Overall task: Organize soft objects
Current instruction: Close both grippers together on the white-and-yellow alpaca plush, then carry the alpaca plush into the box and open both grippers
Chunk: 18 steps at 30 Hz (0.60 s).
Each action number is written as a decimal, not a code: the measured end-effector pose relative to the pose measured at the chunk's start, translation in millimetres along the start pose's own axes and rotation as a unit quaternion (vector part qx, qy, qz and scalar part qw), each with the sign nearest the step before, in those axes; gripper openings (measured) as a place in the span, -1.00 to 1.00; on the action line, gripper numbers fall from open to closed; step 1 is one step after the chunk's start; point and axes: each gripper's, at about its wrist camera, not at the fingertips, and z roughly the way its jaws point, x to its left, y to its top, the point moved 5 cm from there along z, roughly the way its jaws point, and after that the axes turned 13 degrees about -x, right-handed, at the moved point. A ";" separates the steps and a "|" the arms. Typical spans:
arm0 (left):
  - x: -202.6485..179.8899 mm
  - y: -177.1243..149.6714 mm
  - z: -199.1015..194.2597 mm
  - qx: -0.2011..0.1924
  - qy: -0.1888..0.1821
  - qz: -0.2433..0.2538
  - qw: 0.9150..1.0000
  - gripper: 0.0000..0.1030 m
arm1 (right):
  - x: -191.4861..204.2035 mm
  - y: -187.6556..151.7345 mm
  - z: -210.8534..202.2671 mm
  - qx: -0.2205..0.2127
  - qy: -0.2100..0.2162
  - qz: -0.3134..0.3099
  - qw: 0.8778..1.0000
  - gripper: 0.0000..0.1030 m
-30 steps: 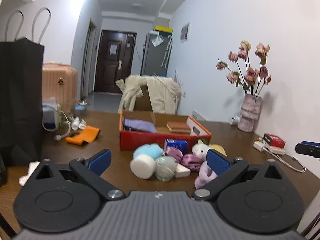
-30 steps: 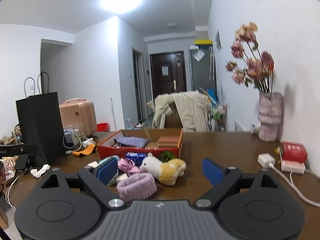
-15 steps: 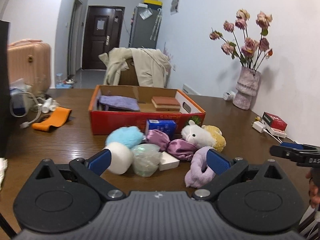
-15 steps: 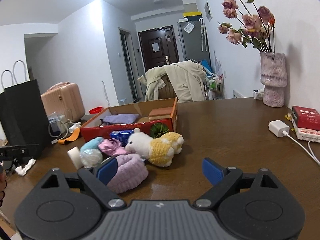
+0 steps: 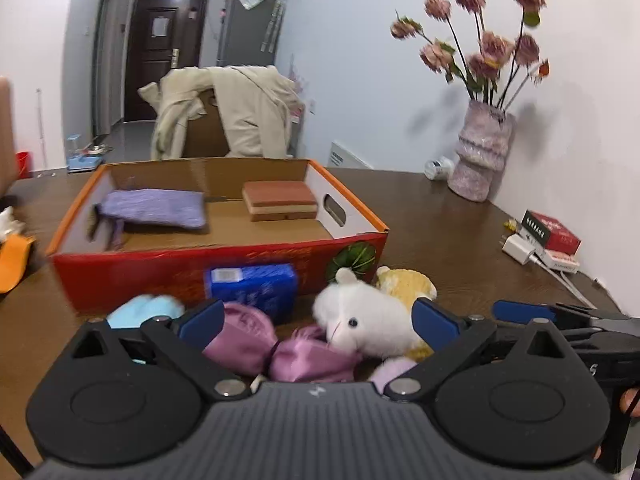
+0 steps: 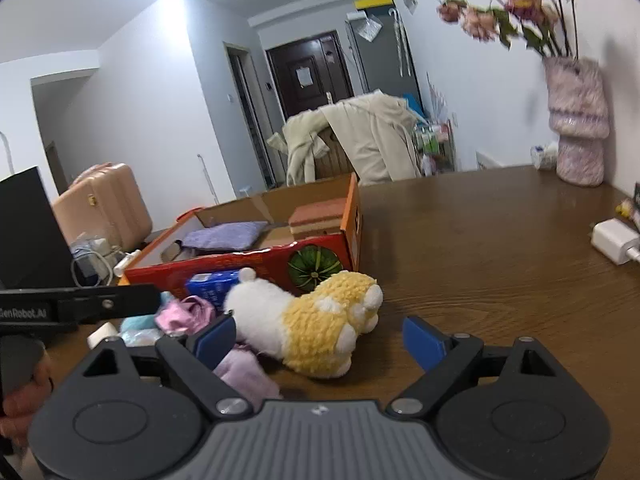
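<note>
A pile of soft things lies on the brown table in front of a red cardboard box [image 5: 224, 258]. It holds a white and yellow plush animal [image 5: 368, 314] [image 6: 312, 328], a purple satin scrunchie [image 5: 276, 344], a light blue fluffy ball [image 5: 140, 310], a lilac fuzzy band [image 6: 248, 374] and a blue tissue pack [image 5: 252, 284]. The box [image 6: 256, 258] holds a purple pouch [image 5: 154, 208] and a brown block [image 5: 280, 200]. My left gripper [image 5: 316, 324] is open just above the scrunchie and plush. My right gripper [image 6: 320, 340] is open around the plush's yellow end.
A pink vase of flowers [image 5: 482, 150] stands at the back right by the wall. A white charger [image 6: 614, 240] with cable and a red box [image 5: 554, 236] lie on the right. An orange item [image 5: 12, 256], a black bag [image 6: 28, 236] and a pink suitcase [image 6: 104, 204] are on the left.
Both grippers have moved forward and down toward the pile; the soft things now sit between the open fingers. The jaws stay open.
</note>
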 end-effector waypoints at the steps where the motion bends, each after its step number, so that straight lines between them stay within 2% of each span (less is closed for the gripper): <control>1: -0.9 -0.9 11.0 0.007 0.001 0.000 1.000 0.80 | -2.0 -2.1 8.4 0.003 -0.002 0.005 1.000 0.73; 3: -1.7 -5.1 31.0 0.017 -0.002 -0.007 1.000 0.62 | -6.8 -6.5 21.5 0.009 -0.009 0.018 1.000 0.61; 6: 0.2 -13.7 51.0 0.032 -0.020 -0.034 0.999 0.39 | -13.0 -13.6 32.3 0.004 0.012 0.055 0.998 0.35; 11: 3.9 -22.7 60.6 0.038 -0.062 -0.076 0.994 -0.07 | -19.8 -22.3 41.3 0.005 0.018 0.076 0.997 0.23; 15: 2.0 -22.2 59.3 0.033 -0.072 -0.080 0.994 -0.18 | -17.6 -23.6 42.3 0.002 0.025 0.078 0.997 0.03; 18: 0.0 -18.4 56.0 0.029 -0.070 -0.083 0.994 -0.21 | -13.3 -21.2 38.1 -0.004 0.026 0.061 0.998 -0.02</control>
